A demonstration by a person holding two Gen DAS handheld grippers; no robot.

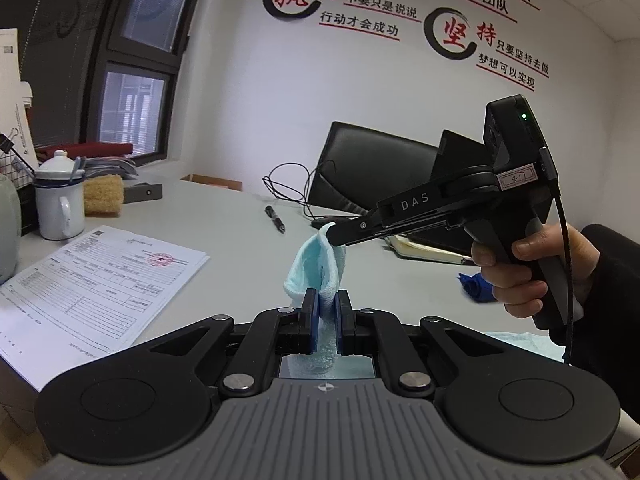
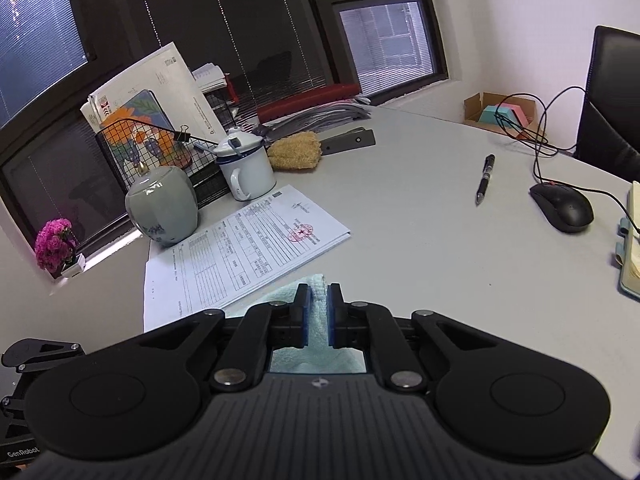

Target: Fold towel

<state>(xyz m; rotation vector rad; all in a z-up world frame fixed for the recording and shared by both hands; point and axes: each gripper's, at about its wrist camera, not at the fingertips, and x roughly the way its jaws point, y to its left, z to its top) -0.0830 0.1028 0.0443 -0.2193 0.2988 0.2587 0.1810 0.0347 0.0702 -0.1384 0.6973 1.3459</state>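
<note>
The light blue towel (image 1: 316,268) hangs lifted above the grey desk, pinched at two places. My left gripper (image 1: 327,300) is shut on one edge of it, the cloth squeezed between the blue pads. In the left wrist view my right gripper (image 1: 334,236) comes in from the right, held by a hand (image 1: 516,264), and its tip is clamped on the towel's upper corner. In the right wrist view my right gripper (image 2: 318,294) is shut on the towel (image 2: 318,300), whose fabric bunches between and below the pads.
Stamped paper forms (image 2: 248,252) lie on the desk (image 2: 420,240) just left of the towel. Behind them stand a white enamel mug (image 2: 244,168), a green ceramic jar (image 2: 162,210) and a wire rack. A pen (image 2: 485,178), a mouse (image 2: 562,208), a notebook and a blue cloth (image 1: 476,286) lie to the right.
</note>
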